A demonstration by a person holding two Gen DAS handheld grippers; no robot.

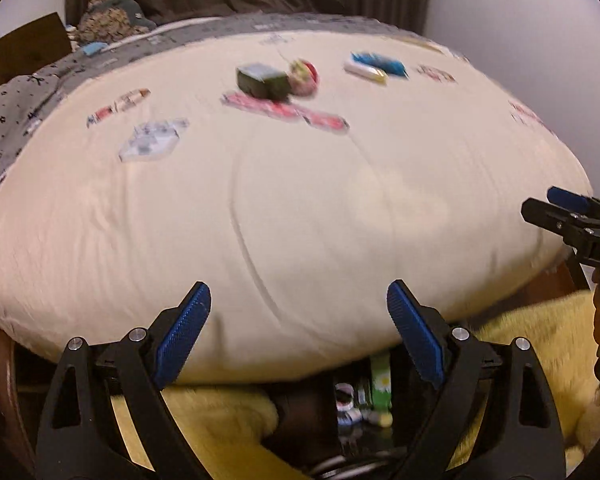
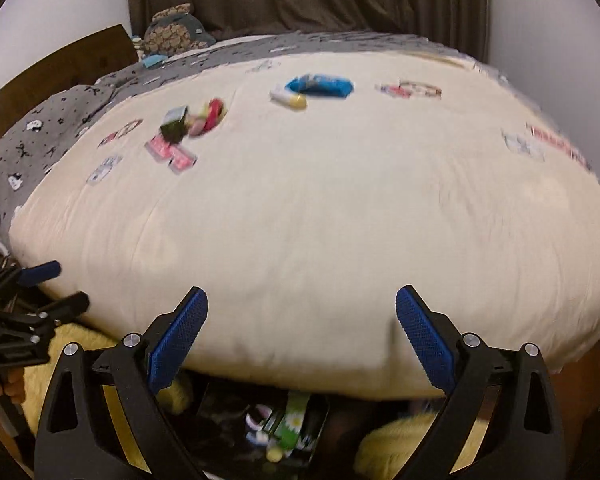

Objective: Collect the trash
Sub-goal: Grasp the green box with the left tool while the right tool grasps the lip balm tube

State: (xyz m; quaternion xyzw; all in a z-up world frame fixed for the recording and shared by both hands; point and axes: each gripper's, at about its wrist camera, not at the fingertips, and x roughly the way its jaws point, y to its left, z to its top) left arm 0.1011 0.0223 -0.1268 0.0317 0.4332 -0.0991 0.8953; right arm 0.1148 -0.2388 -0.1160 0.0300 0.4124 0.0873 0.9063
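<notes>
Trash lies scattered across the cream duvet point(image 1: 300, 208) of the bed, all of it in the upper part of both wrist views and well apart from our jaws at the bottom edge. In the left wrist view we see a dark green box point(image 1: 263, 80) touching a round pink-and-red wrapper point(image 1: 304, 74) just right of it, with a flat red packet point(image 1: 284, 110) just below them. A blue packet point(image 1: 378, 63) and a white-and-yellow tube point(image 1: 365, 72) sit further right; a pale packet point(image 1: 154, 142) and a small red-and-white wrapper point(image 1: 118, 106) sit toward the left. Everything is blurred, so we cannot read any labels.

Our left gripper point(image 1: 299, 312) has its jaws spread wide with nothing between them, only bare duvet beyond. Our right gripper point(image 2: 302, 316) is likewise released and empty; in its view the green box point(image 2: 175, 125) and pink wrapper point(image 2: 208, 118) fall upper left, the blue packet point(image 2: 320, 85) upper centre.

Below the bed's near edge, at the bottom of both views between yellow fluffy fabric point(image 2: 396, 448), a dark bin point(image 2: 220, 420) holds several small packets, including a green-and-white one point(image 2: 294, 420).
</notes>
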